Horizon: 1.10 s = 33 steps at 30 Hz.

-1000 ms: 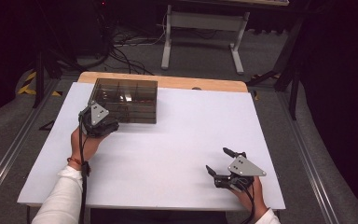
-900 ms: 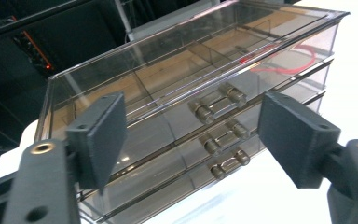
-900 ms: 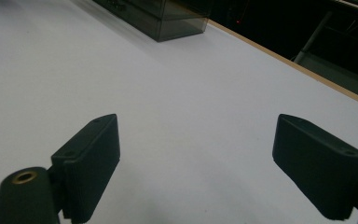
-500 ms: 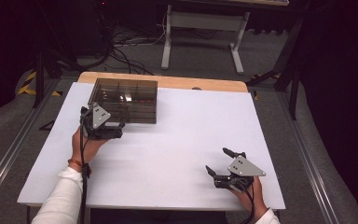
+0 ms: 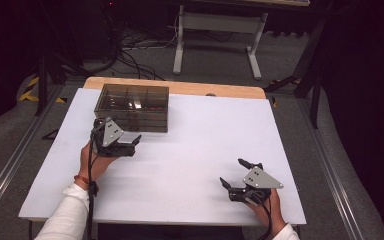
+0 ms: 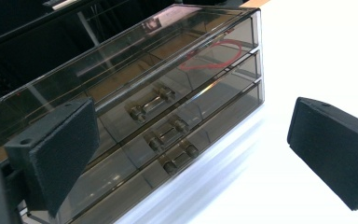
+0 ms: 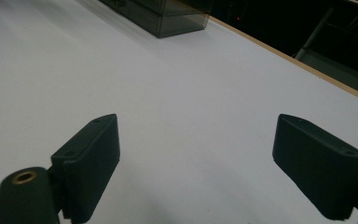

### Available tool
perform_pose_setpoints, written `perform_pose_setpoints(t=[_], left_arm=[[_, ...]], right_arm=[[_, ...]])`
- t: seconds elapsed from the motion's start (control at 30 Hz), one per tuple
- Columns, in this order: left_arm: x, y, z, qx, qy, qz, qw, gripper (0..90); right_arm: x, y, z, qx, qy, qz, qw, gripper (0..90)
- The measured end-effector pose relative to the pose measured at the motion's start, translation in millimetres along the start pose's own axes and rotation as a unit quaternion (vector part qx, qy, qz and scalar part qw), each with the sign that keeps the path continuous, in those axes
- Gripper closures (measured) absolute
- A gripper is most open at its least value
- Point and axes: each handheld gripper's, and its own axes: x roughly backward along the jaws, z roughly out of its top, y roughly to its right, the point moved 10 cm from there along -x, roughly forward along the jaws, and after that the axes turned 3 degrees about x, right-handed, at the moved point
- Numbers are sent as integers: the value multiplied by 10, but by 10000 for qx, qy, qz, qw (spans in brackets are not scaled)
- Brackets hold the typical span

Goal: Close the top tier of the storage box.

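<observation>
- Now the left gripper point(image 5: 130, 145) has just spread its jaws wide, with nothing between them, just in front of the smoky drawer organiser point(image 5: 132, 106).
- Its long front runs across the table; three stacked drawers, each with a bar handle point(image 6: 151, 103), lie straight ahead of those jaws.
- A red loop point(image 6: 213, 55) lies in the top drawer.
- Well apart, the right gripper point(image 5: 236, 176) rests wide and empty on the white table point(image 5: 195, 150); the left is nearer.
</observation>
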Motion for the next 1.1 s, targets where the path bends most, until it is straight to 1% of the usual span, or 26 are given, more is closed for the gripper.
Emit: perform_pose_setpoints(t=[0.03,0.07,0.13,0.23,0.33,0.4,0.57,0.7,0.87,1.0,1.03,1.1], left_arm=[[3,11,-2,58,21,-39,10000,31],[14,12,-1,84,40,-34,10000,33],[33,12,8,92,93,-5,9999,43],[59,36,30,124,139,-68,9998,47],[72,73,45,84,159,-114,9998,48],[78,107,56,110,196,-213,9995,47],[91,169,75,45,215,-324,9992,48],[113,214,98,19,252,-392,9989,53],[127,291,116,-7,258,-526,9983,62],[136,341,134,-114,258,-589,9979,66],[137,358,136,-101,255,-615,9977,67],[135,378,136,-147,241,-651,9975,67]], right_arm=[[1,1,1,6,2,-6,10000,155],[2,4,2,5,2,-12,10000,155],[3,6,1,-12,8,-7,10000,156],[4,2,-2,-5,4,1,10000,155],[4,-2,-4,-5,5,14,10000,155],[5,-4,-3,-10,9,18,10000,155],[3,-5,-2,-9,9,19,10000,155],[6,-2,1,-16,22,15,10000,154],[10,-4,3,-16,27,17,10000,152],[11,-3,6,-16,34,14,10000,152],[10,-4,6,-13,35,14,10000,151],[9,-6,6,-12,35,13,10000,151]])
